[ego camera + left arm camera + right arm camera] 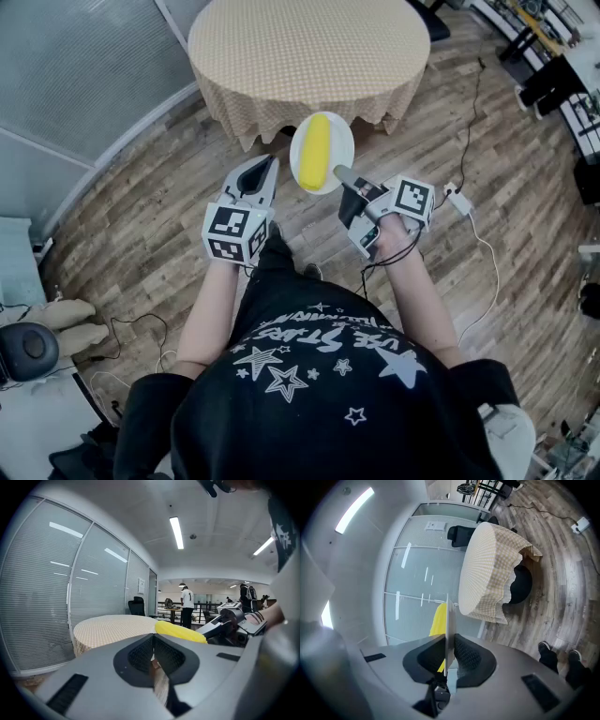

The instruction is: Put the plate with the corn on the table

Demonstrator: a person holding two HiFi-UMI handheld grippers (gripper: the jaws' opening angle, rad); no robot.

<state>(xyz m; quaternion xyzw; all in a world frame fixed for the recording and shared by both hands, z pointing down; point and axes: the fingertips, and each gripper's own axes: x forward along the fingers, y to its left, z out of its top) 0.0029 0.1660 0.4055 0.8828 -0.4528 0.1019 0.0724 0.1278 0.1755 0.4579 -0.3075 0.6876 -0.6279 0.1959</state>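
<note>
A white plate (339, 150) carrying a yellow corn cob (314, 150) hangs in the air above the wooden floor, just short of the round table (309, 47) with its checked cloth. My right gripper (343, 176) is shut on the plate's near rim; in the right gripper view the plate (447, 630) stands edge-on between the jaws with the corn (437, 620) behind it. My left gripper (260, 172) is beside the plate on the left, jaws shut and holding nothing. The corn (180, 632) shows past it in the left gripper view.
The table (487, 569) stands ahead, its cloth hanging low. Cables and a white power adapter (459, 199) lie on the floor to the right. A glass partition wall (75, 84) curves on the left. People (187, 605) stand far off in the room.
</note>
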